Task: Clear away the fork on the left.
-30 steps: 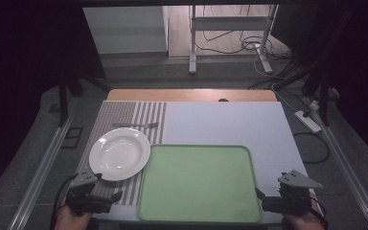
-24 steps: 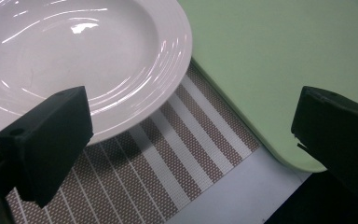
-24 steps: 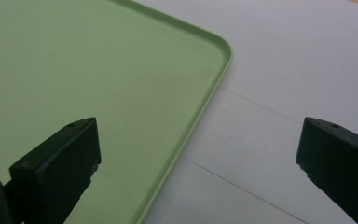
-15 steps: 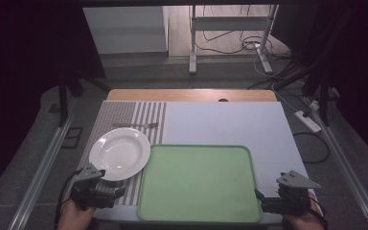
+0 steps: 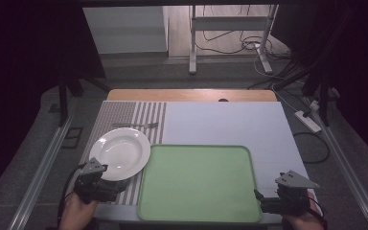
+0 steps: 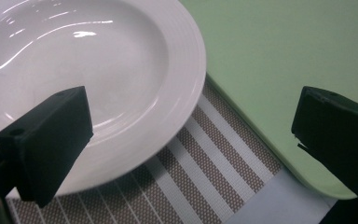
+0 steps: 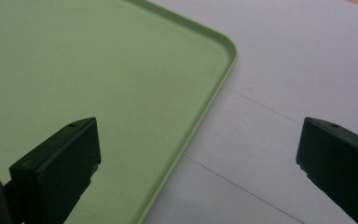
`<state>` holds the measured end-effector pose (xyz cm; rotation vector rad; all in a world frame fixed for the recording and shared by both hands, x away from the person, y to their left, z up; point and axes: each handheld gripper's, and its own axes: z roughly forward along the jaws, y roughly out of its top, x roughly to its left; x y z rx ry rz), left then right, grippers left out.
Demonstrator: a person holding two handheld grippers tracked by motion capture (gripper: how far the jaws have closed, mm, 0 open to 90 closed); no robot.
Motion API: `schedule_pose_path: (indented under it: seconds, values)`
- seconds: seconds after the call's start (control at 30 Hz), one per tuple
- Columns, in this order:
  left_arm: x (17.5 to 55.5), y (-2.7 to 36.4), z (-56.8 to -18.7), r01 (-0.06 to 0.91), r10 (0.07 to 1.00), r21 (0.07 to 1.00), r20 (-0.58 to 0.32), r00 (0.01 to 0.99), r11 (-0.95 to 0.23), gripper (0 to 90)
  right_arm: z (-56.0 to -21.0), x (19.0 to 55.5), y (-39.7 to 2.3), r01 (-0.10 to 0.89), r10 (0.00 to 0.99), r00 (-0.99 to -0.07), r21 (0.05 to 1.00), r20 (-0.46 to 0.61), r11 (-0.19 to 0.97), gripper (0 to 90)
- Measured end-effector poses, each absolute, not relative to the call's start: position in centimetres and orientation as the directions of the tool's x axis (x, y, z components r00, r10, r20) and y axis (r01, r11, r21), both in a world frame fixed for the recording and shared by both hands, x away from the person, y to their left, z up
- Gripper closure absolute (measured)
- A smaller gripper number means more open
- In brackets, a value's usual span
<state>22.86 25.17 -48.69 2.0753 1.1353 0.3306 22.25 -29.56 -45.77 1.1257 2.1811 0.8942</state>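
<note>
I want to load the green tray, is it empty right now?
Empty. The green tray shows a bare surface in the high view, and the white plate sits beside it on the striped mat.

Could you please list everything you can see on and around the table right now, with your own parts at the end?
plate: one, white, on the striped mat at the left, its right edge close to the tray
tray: one, light green, bare, at the near middle of the table
fork: one, metal, on the mat beyond the plate
mat: one, brown and white stripes, on the left part of the table
table: one, pale top with a wooden far edge
power strip: one, white, on the floor at the right
left tool: one, black, jaws open, just short of the plate's near rim
right tool: one, black, jaws open, at the tray's near right corner
</note>
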Motion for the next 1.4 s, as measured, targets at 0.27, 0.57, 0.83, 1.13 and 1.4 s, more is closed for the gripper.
schedule_pose_path:
  seconds: [0.27,0.57,0.83,1.13,1.4]
  values:
    - [24.1,25.0,-48.8,0.623,0.808,0.703,-0.116,0.577,-0.343,0.0,-45.8,22.3,-29.5,0.499,0.841,-0.520,0.746,-0.148,0.440,0.0]
    - [25.9,24.8,-49.2,0.635,0.805,0.690,-0.126,0.580,-0.349,0.0,-45.8,22.3,-29.4,0.501,0.836,-0.528,0.740,-0.151,0.449,0.0]
    - [27.3,24.7,-49.5,0.651,0.805,0.681,-0.154,0.574,-0.334,0.0,-45.8,22.3,-29.4,0.499,0.831,-0.533,0.736,-0.156,0.459,0.0]
    - [29.3,24.4,-49.9,0.667,0.807,0.672,-0.173,0.564,-0.323,0.0,-45.9,22.3,-29.3,0.497,0.828,-0.537,0.732,-0.162,0.466,0.0]
    - [31.1,24.1,-50.4,0.678,0.810,0.661,-0.179,0.558,-0.321,0.0,-45.9,22.3,-29.2,0.497,0.826,-0.539,0.729,-0.166,0.470,0.0]
